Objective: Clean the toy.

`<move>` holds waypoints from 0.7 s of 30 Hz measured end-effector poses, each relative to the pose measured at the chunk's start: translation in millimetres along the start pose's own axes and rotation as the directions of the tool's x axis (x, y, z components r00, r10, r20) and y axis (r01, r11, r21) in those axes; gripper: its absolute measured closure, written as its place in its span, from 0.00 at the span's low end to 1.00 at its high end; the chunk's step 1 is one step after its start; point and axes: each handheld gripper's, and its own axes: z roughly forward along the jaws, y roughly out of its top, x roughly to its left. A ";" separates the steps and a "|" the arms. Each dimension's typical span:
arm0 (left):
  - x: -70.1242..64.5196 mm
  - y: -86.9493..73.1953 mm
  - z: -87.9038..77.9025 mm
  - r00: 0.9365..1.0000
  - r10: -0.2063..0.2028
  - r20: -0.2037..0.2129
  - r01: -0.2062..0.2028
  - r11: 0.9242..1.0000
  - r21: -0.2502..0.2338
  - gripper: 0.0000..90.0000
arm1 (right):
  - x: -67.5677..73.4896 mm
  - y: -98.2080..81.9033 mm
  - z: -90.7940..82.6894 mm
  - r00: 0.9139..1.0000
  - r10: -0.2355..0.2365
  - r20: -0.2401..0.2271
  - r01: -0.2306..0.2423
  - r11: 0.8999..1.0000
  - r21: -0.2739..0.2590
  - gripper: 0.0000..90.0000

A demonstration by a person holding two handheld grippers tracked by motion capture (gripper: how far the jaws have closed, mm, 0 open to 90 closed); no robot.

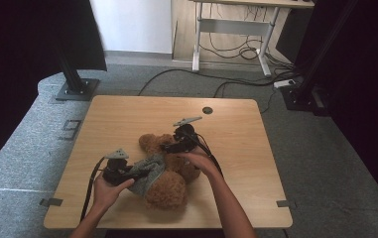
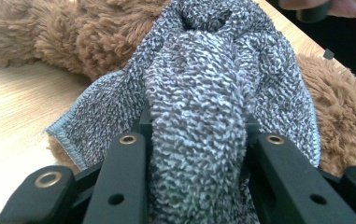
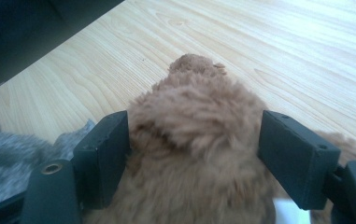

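A brown plush bear (image 1: 169,187) lies on the wooden table (image 1: 236,134) near its front middle. A grey knitted cloth (image 1: 148,173) is draped over the bear's left side. My left gripper (image 1: 127,174) is shut on a bunched fold of that cloth (image 2: 199,107), and brown fur (image 2: 73,37) shows behind it. My right gripper (image 1: 170,147) hovers over the bear's upper part. In the right gripper view its jaws (image 3: 194,135) stand wide, with a furry part of the bear (image 3: 194,116) between them and the pads not squeezing it. The grey cloth (image 3: 7,158) lies at the lower left.
A small black round cap (image 1: 207,110) sits in the tabletop near the far edge. Two black stand bases (image 1: 76,89) (image 1: 300,96) rest on the grey floor beyond the table. Cables (image 1: 236,52) run under a white-legged desk at the back.
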 end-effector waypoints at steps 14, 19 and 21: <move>-3.4 2.3 -4.9 1.000 0.006 0.006 -0.006 1.000 -0.015 0.73 | 0.1 -2.6 15.6 0.997 -0.070 0.024 0.069 0.997 0.042 0.42; -17.8 11.5 -17.7 0.999 0.042 0.029 -0.040 0.998 -0.053 0.73 | -0.3 -7.8 17.8 0.992 -0.089 0.090 0.084 0.995 0.053 0.51; -28.9 17.0 -21.2 0.997 0.068 0.046 -0.065 0.996 -0.068 0.73 | 0.8 -8.5 17.8 0.991 -0.087 0.103 0.082 0.995 0.050 0.53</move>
